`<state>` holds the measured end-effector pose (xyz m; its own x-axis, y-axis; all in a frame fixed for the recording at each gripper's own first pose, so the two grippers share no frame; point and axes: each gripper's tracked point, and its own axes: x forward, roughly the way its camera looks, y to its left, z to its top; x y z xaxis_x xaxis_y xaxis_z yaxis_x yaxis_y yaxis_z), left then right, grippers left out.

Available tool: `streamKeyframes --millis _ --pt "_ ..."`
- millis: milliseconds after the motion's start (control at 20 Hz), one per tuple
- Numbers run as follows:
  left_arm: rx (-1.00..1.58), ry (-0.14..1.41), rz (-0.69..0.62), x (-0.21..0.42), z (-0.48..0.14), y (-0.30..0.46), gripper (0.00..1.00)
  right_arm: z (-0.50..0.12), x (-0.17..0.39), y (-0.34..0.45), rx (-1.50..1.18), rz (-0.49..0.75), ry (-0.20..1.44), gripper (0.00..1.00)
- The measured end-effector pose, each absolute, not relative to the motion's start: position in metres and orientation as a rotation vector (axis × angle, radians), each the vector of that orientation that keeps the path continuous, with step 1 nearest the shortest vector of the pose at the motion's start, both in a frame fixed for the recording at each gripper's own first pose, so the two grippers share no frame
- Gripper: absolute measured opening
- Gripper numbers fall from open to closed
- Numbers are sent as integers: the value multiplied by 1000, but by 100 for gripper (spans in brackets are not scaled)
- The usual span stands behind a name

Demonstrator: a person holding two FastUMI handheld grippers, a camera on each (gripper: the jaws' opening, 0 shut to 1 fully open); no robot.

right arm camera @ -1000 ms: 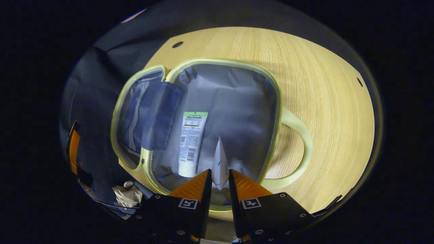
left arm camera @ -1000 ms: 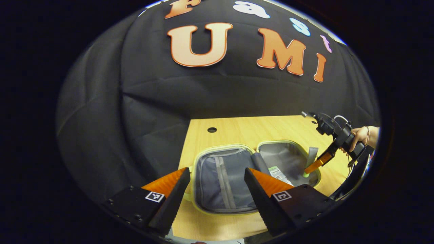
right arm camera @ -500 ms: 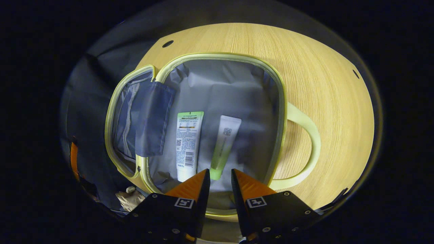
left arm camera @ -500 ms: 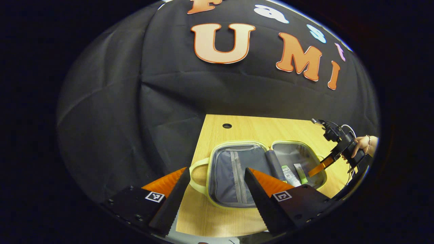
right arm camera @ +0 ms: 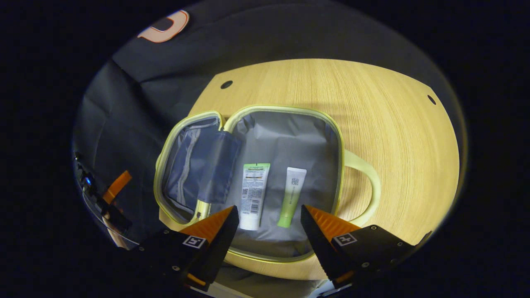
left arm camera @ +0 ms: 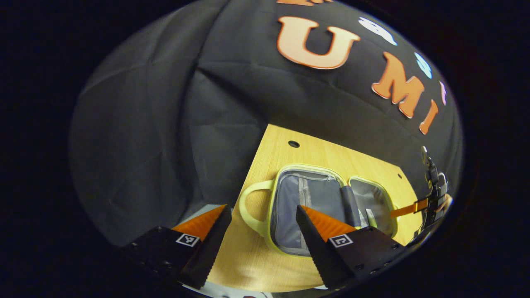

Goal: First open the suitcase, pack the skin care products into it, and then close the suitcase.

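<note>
The pale green suitcase [right arm camera: 337, 136] lies open flat on the wooden table, grey lining up. In its right half two tubes lie side by side: a white tube with a green end [right arm camera: 253, 195] and a slimmer white-to-green tube [right arm camera: 291, 196]. My right gripper [right arm camera: 269, 219] hovers open above that half's near rim, nothing between its fingers. In the left gripper view the suitcase [left arm camera: 270, 215] shows its zipped-pocket half nearest. My left gripper [left arm camera: 261, 217] is open above the table's left edge, near the case's handle [left arm camera: 248, 207]. The right gripper [left arm camera: 408, 208] appears there at far right.
The wooden table [right arm camera: 393, 124] has small round holes [right arm camera: 226, 84] near its back corners. Black cloth walls close in behind and to the left. The other gripper [right arm camera: 112, 194] and a hand sit low at the left of the right gripper view.
My right gripper let go of the slim tube, which now lies in the case, then opened wide and pulled back. My left gripper swung leftward, so the suitcase sits further right in its view.
</note>
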<state>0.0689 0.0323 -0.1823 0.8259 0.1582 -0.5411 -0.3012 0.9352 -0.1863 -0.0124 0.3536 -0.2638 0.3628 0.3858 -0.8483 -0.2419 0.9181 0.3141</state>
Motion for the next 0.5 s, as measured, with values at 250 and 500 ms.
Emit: streamKeyframes --millis 250,500 --pt "-455 627 279 85 -242 67 98 -239 -23 360 233 448 1101 96" --pt "-622 650 250 113 -271 69 98 -236 -24 333 279 384 1096 96"
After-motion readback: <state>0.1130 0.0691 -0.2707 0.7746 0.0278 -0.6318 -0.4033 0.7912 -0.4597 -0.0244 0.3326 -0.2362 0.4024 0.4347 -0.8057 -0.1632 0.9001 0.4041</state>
